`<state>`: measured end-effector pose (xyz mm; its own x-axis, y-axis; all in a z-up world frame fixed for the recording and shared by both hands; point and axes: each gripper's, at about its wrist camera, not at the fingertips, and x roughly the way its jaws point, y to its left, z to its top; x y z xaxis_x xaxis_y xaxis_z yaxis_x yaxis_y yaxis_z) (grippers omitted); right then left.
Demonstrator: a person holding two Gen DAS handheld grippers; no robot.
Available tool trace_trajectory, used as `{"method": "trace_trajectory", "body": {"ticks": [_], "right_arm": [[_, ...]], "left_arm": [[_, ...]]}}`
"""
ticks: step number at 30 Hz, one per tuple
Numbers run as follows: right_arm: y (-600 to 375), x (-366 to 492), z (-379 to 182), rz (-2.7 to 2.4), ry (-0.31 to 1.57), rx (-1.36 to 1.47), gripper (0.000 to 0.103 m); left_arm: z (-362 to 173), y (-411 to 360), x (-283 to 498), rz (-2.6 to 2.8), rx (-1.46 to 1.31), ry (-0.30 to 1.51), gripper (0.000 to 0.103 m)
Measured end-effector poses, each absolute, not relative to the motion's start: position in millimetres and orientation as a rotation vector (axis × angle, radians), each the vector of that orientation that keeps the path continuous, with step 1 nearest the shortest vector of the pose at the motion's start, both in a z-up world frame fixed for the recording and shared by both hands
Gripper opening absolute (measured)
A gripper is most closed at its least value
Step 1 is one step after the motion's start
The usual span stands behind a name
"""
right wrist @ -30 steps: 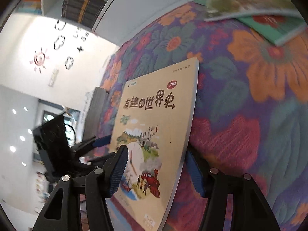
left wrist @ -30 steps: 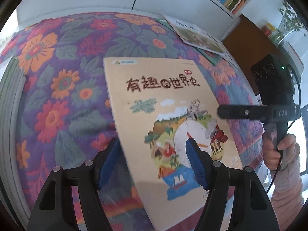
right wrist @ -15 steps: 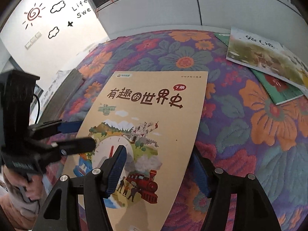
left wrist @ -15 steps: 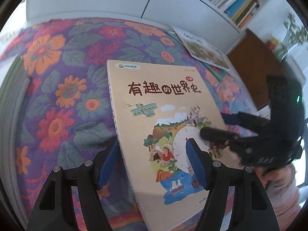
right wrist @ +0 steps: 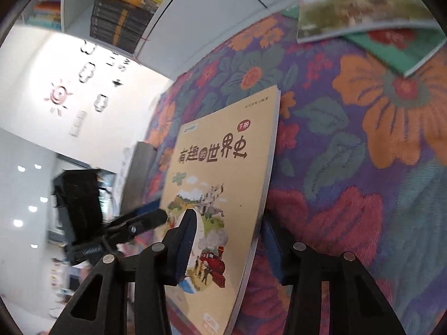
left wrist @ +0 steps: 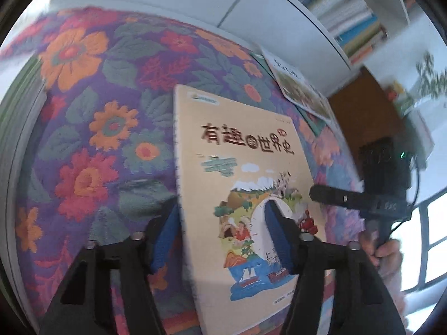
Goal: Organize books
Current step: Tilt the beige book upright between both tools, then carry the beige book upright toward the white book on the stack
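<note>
Holding a thin tan picture book [left wrist: 245, 184] between two sets of tongs, I have it raised off the flowered quilt [left wrist: 92, 117], its front cover facing both cameras. My left gripper [left wrist: 220, 231] straddles the book's spine side near the bottom: one blue pad is behind the cover, the other lies on the illustrated front, so the jaws stand partly closed with the book between them. My right gripper [right wrist: 226, 240] does the same on the opposite long edge, one pad over the train drawing, the other behind the fore-edge. Whether each pair is truly pinching or only bracketing the book I cannot tell for certain, though the book's tilt away from the quilt suggests both have it.

I judge the book light, a slim softcover with a glossy cover that could slide on the pads. The long edge bows in the right wrist view, so it is floppy; held by one corner it would likely droop or twist. The lower edges, close to the spine and the fore-edge, look like the sound places to grip, with pads flat on the cover so the pages are not creased.

Two more books [right wrist: 363, 8] lie overlapped at the far side of the quilt, well apart from this one, and a filled bookshelf [left wrist: 346, 14] stands beyond.
</note>
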<state>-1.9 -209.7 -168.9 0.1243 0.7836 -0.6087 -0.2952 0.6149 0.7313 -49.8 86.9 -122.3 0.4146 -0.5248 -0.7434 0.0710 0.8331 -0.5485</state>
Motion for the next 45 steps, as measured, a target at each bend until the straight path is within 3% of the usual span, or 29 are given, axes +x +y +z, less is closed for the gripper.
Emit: {"method": "trace_trajectory", "body": {"ticks": [3,4,7,31,45], "right_arm": [[-206.1,1.1,-167.6,0.875,1.205,0.482,0.046],[-203.9,0.6,-166.8,0.870,1.198,0.473,0.046],[-196.2,-7.1,-157.0,0.802,1.181,0.383,0.037],[-190.1,-30.8,-105.1,0.747,1.227,0.487,0.037],[-135.1,-29.4,-60.3,0.726,1.263,0.437,0.037]], "left_arm": [[-127.1,97.0,-44.9,-0.364,-0.506,1.089,0.025],[-126.8,96.1,-44.4,-0.350,-0.494,1.087,0.024],[-122.2,88.5,-45.3,-0.313,-0.446,1.080,0.024],[-57.3,94.3,-63.2,-0.290,-0.332,1.003,0.024],[-7.0,131.1,-79.0,-0.281,-0.326,0.929,0.025]]}}
